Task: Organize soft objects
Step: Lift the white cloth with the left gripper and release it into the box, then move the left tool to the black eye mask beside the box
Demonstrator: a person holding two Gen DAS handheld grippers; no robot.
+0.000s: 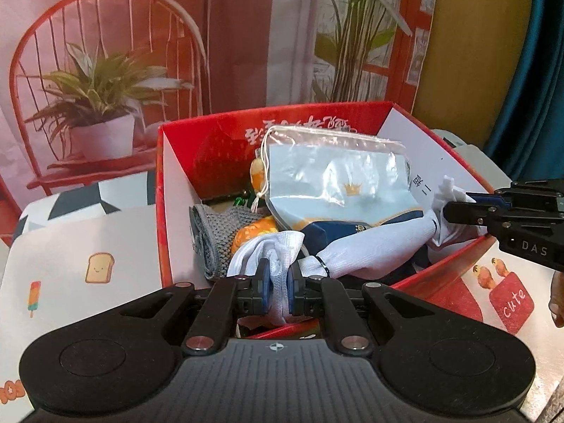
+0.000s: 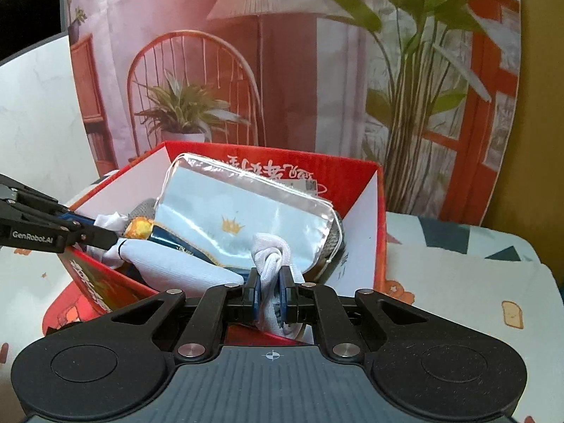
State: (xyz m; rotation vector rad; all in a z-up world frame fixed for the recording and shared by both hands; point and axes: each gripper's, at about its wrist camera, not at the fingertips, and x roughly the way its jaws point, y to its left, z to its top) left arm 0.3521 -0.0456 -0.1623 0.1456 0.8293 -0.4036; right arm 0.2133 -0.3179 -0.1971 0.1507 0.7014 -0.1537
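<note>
A white sock point(image 1: 373, 243) stretches across the top of an open red box point(image 1: 169, 190). My left gripper point(image 1: 276, 282) is shut on one end of it at the box's near edge. My right gripper point(image 1: 454, 211) is shut on the other end at the box's right rim. In the right wrist view the right gripper point(image 2: 270, 283) pinches the sock point(image 2: 271, 257), and the left gripper point(image 2: 102, 238) holds the far end at the left. Under the sock lie a light blue drawstring pouch point(image 1: 335, 179), a grey knitted item point(image 1: 218, 232) and an orange soft toy point(image 1: 253, 232).
The red box point(image 2: 377, 232) stands on a table with a white cartoon-print cloth point(image 1: 81, 257). A printed backdrop of a red chair and plants point(image 1: 105, 81) stands right behind the box. A teal curtain point(image 1: 528, 70) hangs at the far right.
</note>
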